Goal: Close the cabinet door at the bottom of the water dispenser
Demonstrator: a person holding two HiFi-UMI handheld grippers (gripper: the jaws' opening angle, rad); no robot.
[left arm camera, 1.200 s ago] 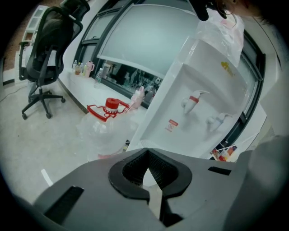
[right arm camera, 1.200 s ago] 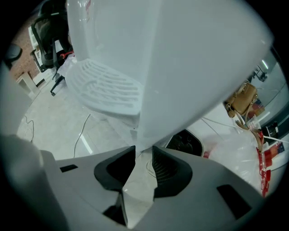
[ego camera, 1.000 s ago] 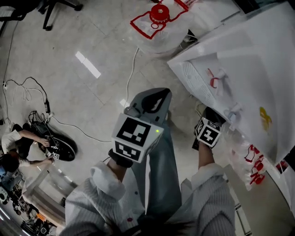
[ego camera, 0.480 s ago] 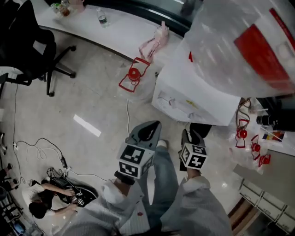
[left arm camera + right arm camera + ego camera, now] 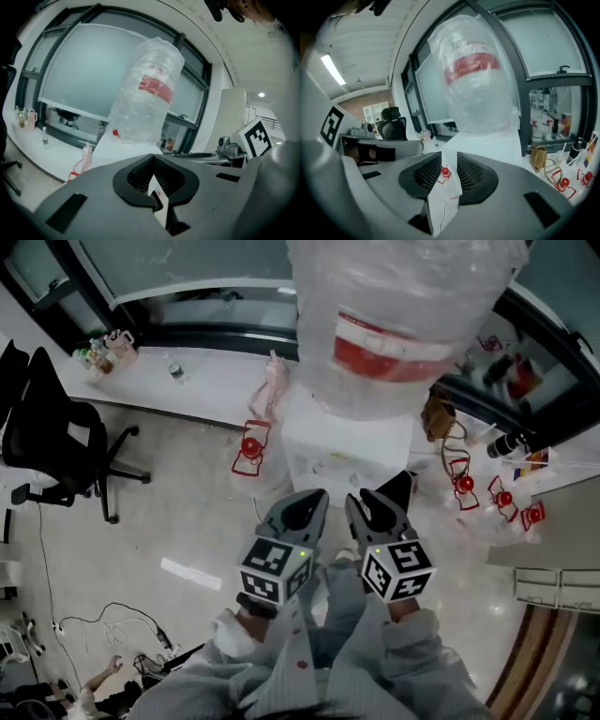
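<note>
The white water dispenser (image 5: 342, 451) stands ahead of me, with a big plastic-wrapped bottle with a red label (image 5: 403, 324) on top. Its bottom cabinet door is hidden from this high angle. Both grippers are held up side by side in front of it, away from it. My left gripper (image 5: 314, 500) has its fingertips together with nothing held, as the left gripper view (image 5: 152, 158) also shows. The jaws of my right gripper (image 5: 380, 495) are closing, with a narrow gap between them and nothing in it; the dispenser shows through that gap (image 5: 449, 157).
A white counter (image 5: 202, 390) with small bottles runs along the window at the left. A black office chair (image 5: 56, 451) stands beside it. Red-capped empty jugs (image 5: 248, 451) (image 5: 497, 498) lie on the floor on both sides of the dispenser. A person (image 5: 98, 681) crouches by cables at bottom left.
Both grippers have risen and drawn close together. The head view has lifted from the floor by the dispenser's base to its top and bottle.
</note>
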